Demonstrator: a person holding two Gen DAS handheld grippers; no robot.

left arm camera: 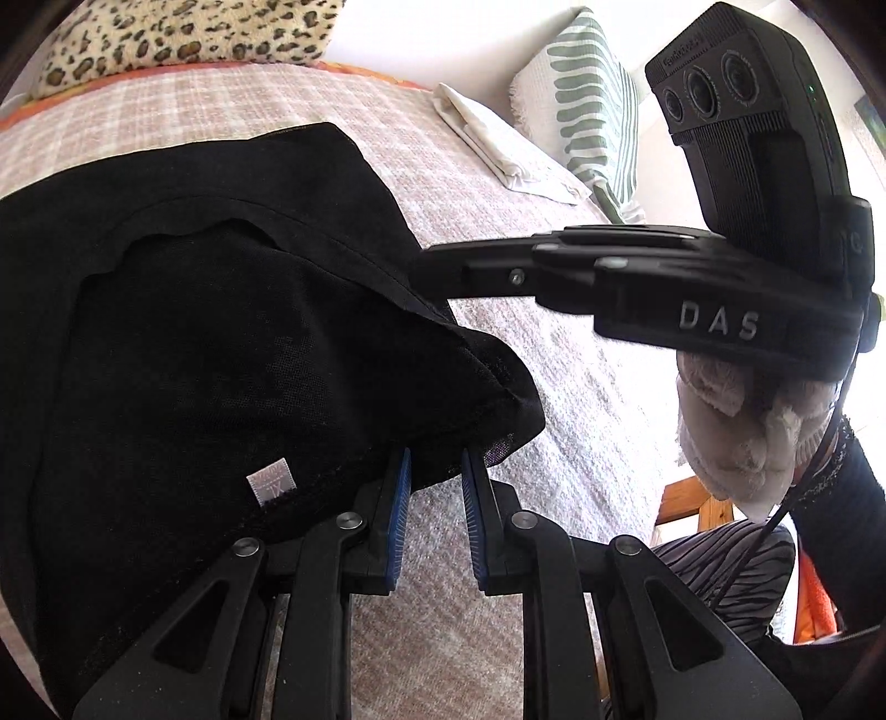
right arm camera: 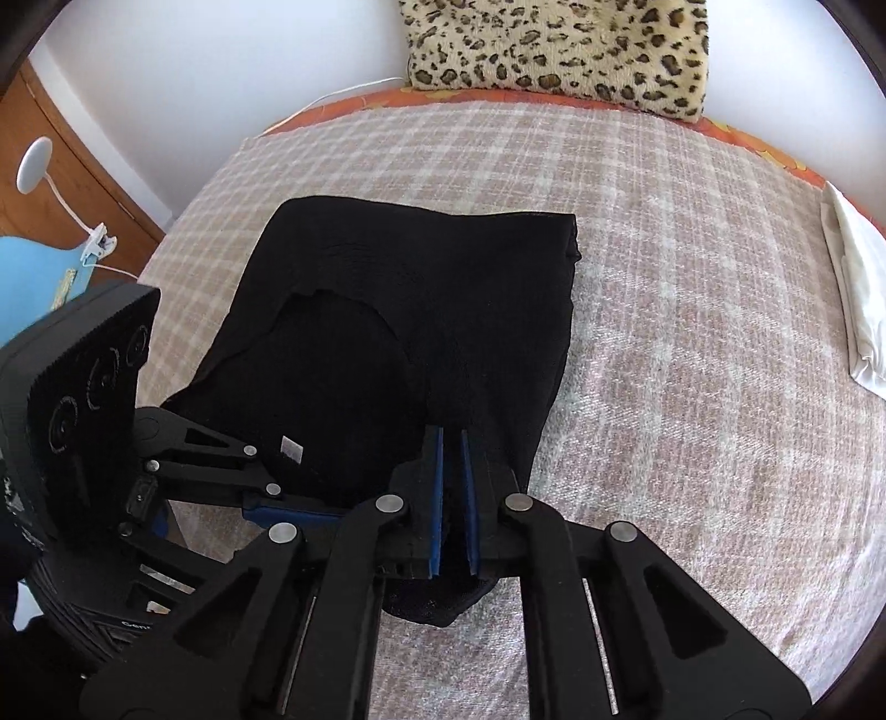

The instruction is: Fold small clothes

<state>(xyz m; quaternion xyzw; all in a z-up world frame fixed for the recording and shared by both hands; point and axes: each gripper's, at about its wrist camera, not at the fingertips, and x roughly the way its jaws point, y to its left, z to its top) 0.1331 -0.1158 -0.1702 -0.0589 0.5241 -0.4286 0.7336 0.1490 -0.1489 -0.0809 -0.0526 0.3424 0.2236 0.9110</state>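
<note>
Mid-fold, by the look of it. The black garment (right arm camera: 421, 310) lies on the bed (right arm camera: 692, 343), roughly spread out, its far part flat on the plaid cover. An inner seam line and the white size tag (left arm camera: 269, 481) face up, so it may be inside out or already doubled once; cannot tell which.

Right gripper (right arm camera: 453, 471): jaws narrow, blue pads pinching the near hem, with a bit of fabric bunched behind the pads. Left gripper (left arm camera: 436, 487): jaws a little apart, the near edge of the cloth draped over the tips. Whether it actually clamps fabric is hidden, so cannot tell.

Judgement: both near corners are picked up or about to be, and the fold-over toward the far edge is not yet made. Final squaring-up is also left.

A folded white cloth (right arm camera: 855, 310) sits well apart at the bed's side, near a leopard pillow (right arm camera: 559, 50); possibly an earlier finished piece.
</note>
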